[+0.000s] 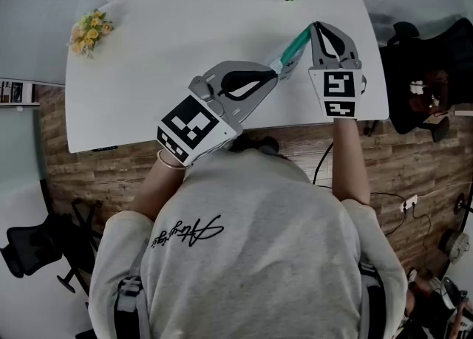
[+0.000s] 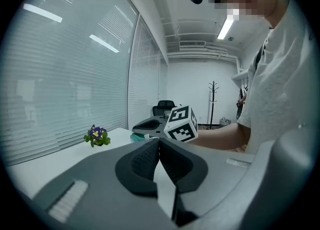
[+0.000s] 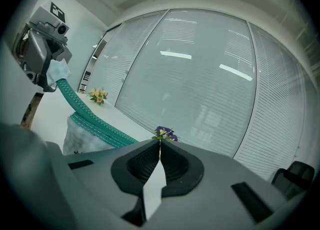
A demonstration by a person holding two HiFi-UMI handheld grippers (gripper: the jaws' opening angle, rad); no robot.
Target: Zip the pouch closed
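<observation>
Closest under the head camera is my grey top (image 1: 251, 256), and beyond it both tongs reach out over the white bench (image 1: 148, 57) with the pouch (image 1: 294, 49) strung between their tips.

I judge the pouch to be light and limp. It has a pale, thin body that sags onto the bench, edged by a teal zip (image 3: 86, 108) that is the only firm line in it. Left slack, it would buckle ahead of the slider. The way to handle it is to hold the fabric end firmly with one side, take the small pull with the other, and keep the tape stretched straight between them. The pull is likely small and slick, so a shallow pinch could slip off.

The left tongs (image 1: 275, 70) are pressed together. The right gripper view shows them lifted, pinching the pouch's far corner, with a scrap of pale fabric hanging below the tips.

The right tongs (image 3: 160, 146) are closed just as tight. The teal tape runs straight up to their tips and ends behind one jaw's rim, so I take them to be clamped on that end of the zip. I cannot make out the pull itself.

Two teal bands spread apart toward the left tongs. This suggests the mouth is not yet zipped along that stretch, though I cannot be sure.
</observation>
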